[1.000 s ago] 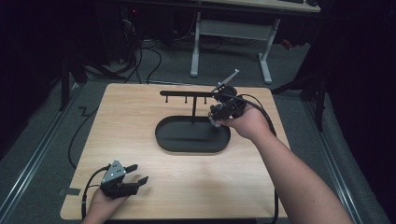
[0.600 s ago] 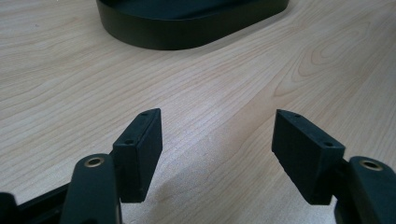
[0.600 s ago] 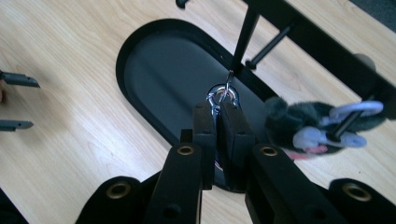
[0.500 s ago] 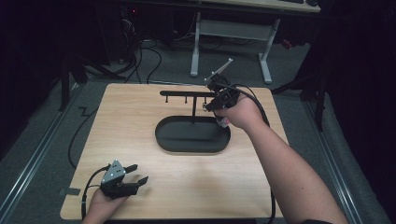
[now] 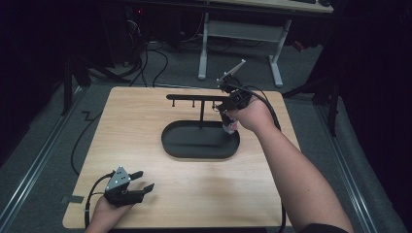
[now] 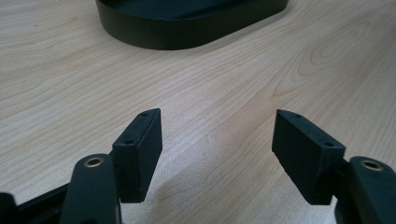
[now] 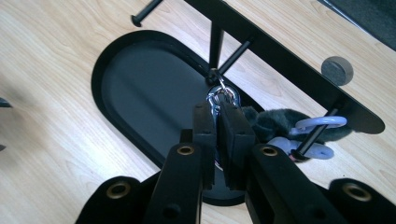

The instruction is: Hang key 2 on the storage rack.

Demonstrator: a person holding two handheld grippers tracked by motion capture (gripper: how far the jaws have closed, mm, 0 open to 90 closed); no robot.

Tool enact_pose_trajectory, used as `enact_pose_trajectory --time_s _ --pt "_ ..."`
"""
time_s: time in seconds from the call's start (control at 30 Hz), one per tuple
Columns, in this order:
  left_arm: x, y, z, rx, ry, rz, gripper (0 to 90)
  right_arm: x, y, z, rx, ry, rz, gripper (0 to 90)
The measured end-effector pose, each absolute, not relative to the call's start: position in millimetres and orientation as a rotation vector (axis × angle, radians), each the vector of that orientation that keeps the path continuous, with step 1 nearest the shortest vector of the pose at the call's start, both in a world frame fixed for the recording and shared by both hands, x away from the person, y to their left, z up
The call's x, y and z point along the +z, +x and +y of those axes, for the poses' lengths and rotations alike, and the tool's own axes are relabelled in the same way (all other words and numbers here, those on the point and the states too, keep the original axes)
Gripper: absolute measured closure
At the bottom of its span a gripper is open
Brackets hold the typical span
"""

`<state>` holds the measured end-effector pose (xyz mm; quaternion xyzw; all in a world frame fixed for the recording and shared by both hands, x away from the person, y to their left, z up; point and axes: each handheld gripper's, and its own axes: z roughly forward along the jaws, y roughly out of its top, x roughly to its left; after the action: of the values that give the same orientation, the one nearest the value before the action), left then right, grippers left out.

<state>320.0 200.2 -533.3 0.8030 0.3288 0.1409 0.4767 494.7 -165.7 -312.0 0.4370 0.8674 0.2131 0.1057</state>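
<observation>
A black stand with an oval tray base (image 5: 184, 145) and a horizontal bar with pegs (image 5: 194, 97) stands mid-table. My right gripper (image 5: 228, 117) hovers at the bar's right end, above the tray's right edge. In the right gripper view its jaws (image 7: 218, 122) are shut on a silver clasp (image 7: 218, 99), whose tip lies by the end of a peg (image 7: 233, 58). A dark furry ball (image 7: 275, 122) hangs just behind, and a lilac ring (image 7: 322, 122) sits around another peg. My left gripper (image 5: 144, 179) rests open on the table's front left, nothing between its jaws (image 6: 217, 140).
The wooden table (image 5: 145, 126) has bare wood around the stand. A round grey disc (image 7: 337, 69) lies on the table beyond the bar. Cables trail from both grippers. Dark floor, cables and a white desk frame (image 5: 243, 34) lie behind the table.
My right hand has shifted a little farther from me and slightly left along the bar, still gripping the clasp. The left gripper has stayed put.
</observation>
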Motion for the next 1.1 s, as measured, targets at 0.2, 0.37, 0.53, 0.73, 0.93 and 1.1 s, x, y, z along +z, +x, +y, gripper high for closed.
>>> enact_pose_trajectory --time_s 0.2,0.37,0.53,0.73,0.93,1.1 --pt "-533 320 200 0.344 1.962 0.803 34.0 -321 498 -166 0.641 1.312 2.542 86.4" --pt "-533 320 200 0.342 1.96 0.804 34.0 -329 501 -163 0.631 1.309 2.54 86.3" --pt "-533 320 200 0.34 1.96 0.804 34.0 -337 503 -160 0.631 1.317 2.539 86.1" --pt "-533 320 201 0.338 1.96 0.803 34.0 -340 504 -160 0.657 1.359 2.523 76.9" --pt "-533 320 200 0.341 1.964 0.802 34.0 -339 502 -157 0.665 1.337 2.521 77.0" --pt "-533 320 200 0.337 1.966 0.803 34.0 -344 498 -158 0.68 1.339 2.53 76.3"
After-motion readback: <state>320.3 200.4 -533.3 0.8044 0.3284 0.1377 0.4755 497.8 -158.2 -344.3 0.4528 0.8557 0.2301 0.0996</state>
